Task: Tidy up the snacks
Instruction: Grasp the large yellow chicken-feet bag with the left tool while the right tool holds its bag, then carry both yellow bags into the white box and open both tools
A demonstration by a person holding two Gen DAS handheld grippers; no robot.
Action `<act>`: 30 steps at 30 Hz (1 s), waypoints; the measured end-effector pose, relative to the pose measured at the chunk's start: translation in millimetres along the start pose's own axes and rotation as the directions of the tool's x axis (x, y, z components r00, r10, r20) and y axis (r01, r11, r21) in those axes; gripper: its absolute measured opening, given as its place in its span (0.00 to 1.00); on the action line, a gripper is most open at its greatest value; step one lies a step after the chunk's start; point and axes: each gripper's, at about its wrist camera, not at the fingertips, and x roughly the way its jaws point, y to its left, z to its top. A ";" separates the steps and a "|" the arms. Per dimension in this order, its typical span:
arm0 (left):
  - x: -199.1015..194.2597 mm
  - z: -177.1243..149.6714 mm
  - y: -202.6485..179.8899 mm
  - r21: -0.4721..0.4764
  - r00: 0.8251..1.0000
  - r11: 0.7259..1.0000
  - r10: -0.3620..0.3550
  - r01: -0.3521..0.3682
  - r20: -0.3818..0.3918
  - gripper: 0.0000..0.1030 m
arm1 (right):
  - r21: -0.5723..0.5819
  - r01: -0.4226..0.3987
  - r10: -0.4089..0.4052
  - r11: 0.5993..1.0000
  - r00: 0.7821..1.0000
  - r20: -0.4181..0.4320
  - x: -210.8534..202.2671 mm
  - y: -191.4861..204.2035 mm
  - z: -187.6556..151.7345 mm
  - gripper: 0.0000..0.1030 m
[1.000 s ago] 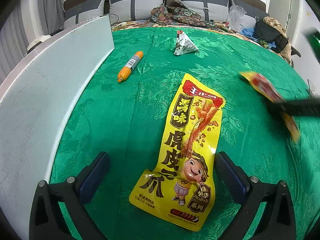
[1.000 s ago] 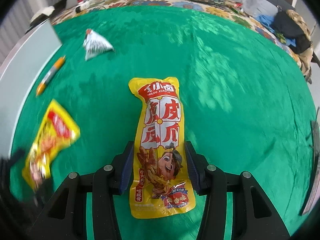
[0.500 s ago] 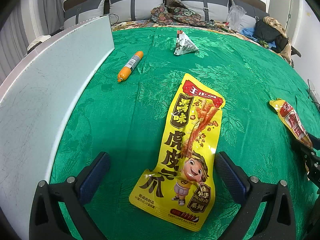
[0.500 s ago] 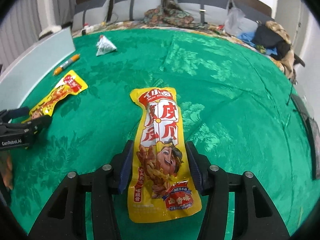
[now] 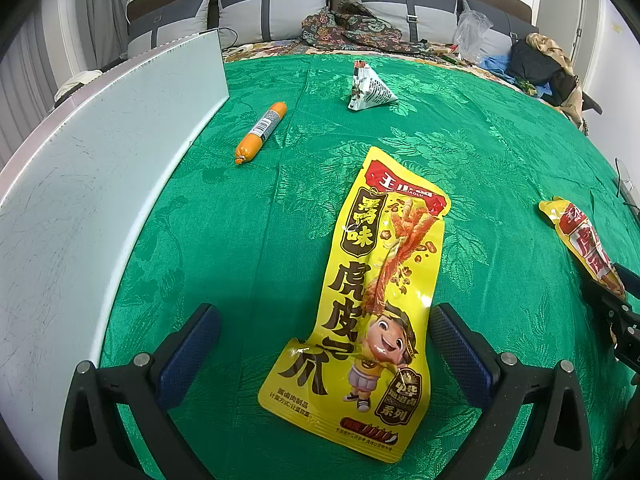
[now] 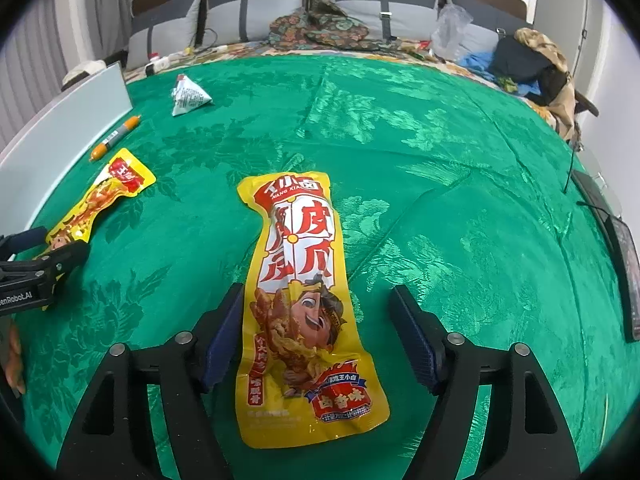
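A yellow chicken-feet pack with black lettering [image 5: 372, 292] lies flat on the green cloth between the fingers of my open left gripper [image 5: 324, 344]. A second yellow pack with red lettering [image 6: 304, 300] lies flat on the cloth between the fingers of my open right gripper [image 6: 320, 336]; it also shows at the right edge of the left wrist view [image 5: 580, 240]. An orange sausage stick [image 5: 262, 132] and a white triangular packet [image 5: 370, 90] lie farther back. The first pack shows at the left of the right wrist view [image 6: 100, 200].
A pale grey board [image 5: 88, 184] stands along the left side of the green cloth [image 5: 480, 152]. Grey cushions [image 5: 272, 8], patterned fabric [image 5: 352, 28] and clothes [image 5: 536, 64] lie beyond the far edge. A dark flat device [image 6: 624, 264] lies at the right edge.
My right gripper lowered the red-lettered pack onto the cloth to the right of the first pack and opened its fingers. My left gripper and its pack have not moved.
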 end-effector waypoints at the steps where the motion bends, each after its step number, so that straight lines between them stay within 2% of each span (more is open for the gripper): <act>1: 0.0 0.1 -0.1 0.000 1.000 1.000 0.000 0.000 0.000 1.00 | 0.000 0.000 0.000 1.000 1.000 0.000 0.1 0.2 0.5 0.73; 5: 1.7 2.8 0.0 0.010 1.000 1.000 -0.008 0.008 -0.020 1.00 | 0.001 -0.001 0.001 1.000 1.000 0.000 0.1 0.0 0.7 0.74; 8: 8.4 17.0 -0.3 0.054 0.990 0.998 -0.032 0.039 -0.136 1.00 | 0.012 -0.007 0.007 1.000 1.000 -0.009 0.2 -1.4 1.0 0.75; 10: 12.0 24.9 -1.5 0.081 0.979 0.995 -0.043 0.060 -0.197 0.98 | 0.012 -0.016 0.017 1.000 0.997 -0.077 2.9 -1.0 9.8 0.76; 12: 4.4 29.7 -4.4 0.114 0.980 0.989 -0.068 0.090 -0.186 0.60 | 0.031 -0.049 0.053 0.998 0.990 -0.133 4.1 -4.4 19.0 0.64; 13: -0.8 31.8 -7.2 0.137 0.980 0.986 -0.072 0.099 -0.187 0.49 | 0.046 -0.078 0.084 0.996 0.986 -0.145 3.0 -6.3 21.8 0.50; 14: -3.6 32.0 -7.6 0.138 0.979 0.986 -0.070 0.098 -0.193 0.49 | 0.063 -0.086 0.095 0.994 0.982 -0.161 1.6 -8.6 24.6 0.49; 16: -13.2 29.7 -2.1 0.088 0.974 0.986 -0.124 0.143 -0.189 0.48 | 0.146 -0.161 0.187 0.976 0.965 -0.186 -2.1 -18.4 25.0 0.49; 18: -26.9 26.1 4.2 0.019 0.969 0.982 -0.181 0.187 -0.167 0.48 | 0.235 -0.237 0.278 0.943 0.947 -0.160 -13.5 -29.2 19.1 0.49; 21: -53.1 18.2 13.0 -0.082 0.953 0.958 -0.283 0.275 -0.108 0.48 | 0.305 -0.307 0.353 0.901 0.929 -0.107 -32.1 -37.7 3.7 0.49; 24: -77.2 12.2 13.8 -0.134 0.938 0.934 -0.341 0.331 -0.057 0.48 | 0.346 -0.325 0.376 0.880 0.922 -0.091 -44.0 -42.6 -13.5 0.49; 30: -122.0 7.8 20.6 -0.163 0.919 0.905 -0.394 0.393 0.026 0.48 | 0.345 -0.316 0.357 0.884 0.932 -0.063 -60.4 -42.5 -20.0 0.49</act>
